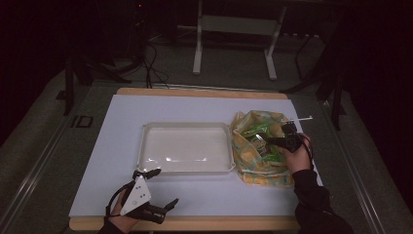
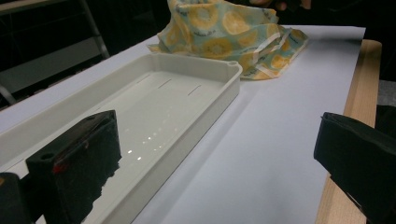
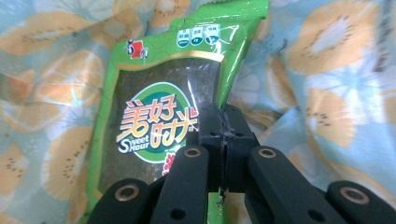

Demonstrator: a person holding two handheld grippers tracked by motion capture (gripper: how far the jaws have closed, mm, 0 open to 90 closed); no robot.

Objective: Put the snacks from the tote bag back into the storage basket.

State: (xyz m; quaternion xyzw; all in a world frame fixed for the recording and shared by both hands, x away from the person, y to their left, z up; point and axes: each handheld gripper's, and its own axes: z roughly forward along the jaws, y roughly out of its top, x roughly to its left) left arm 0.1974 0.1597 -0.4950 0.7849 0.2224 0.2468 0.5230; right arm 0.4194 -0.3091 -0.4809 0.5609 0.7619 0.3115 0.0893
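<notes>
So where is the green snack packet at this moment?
The green snack packet is inside the fruit-print cloth bag on the table's right side, just right of the white tray; the right tongs are shut on its edge.

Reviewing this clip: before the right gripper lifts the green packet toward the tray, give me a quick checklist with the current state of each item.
1. Right gripper shut on the green foil snack packet: ok.
2. Grip on the packet's edge, depth of bite: cannot tell.
3. Packet free of the fruit-print cloth bag: not ok, it lies in the bag.
4. Shallow white plastic tray empty and beside the bag: ok.
5. Left gripper open, near the table's front edge, away from the bag: ok.
</notes>
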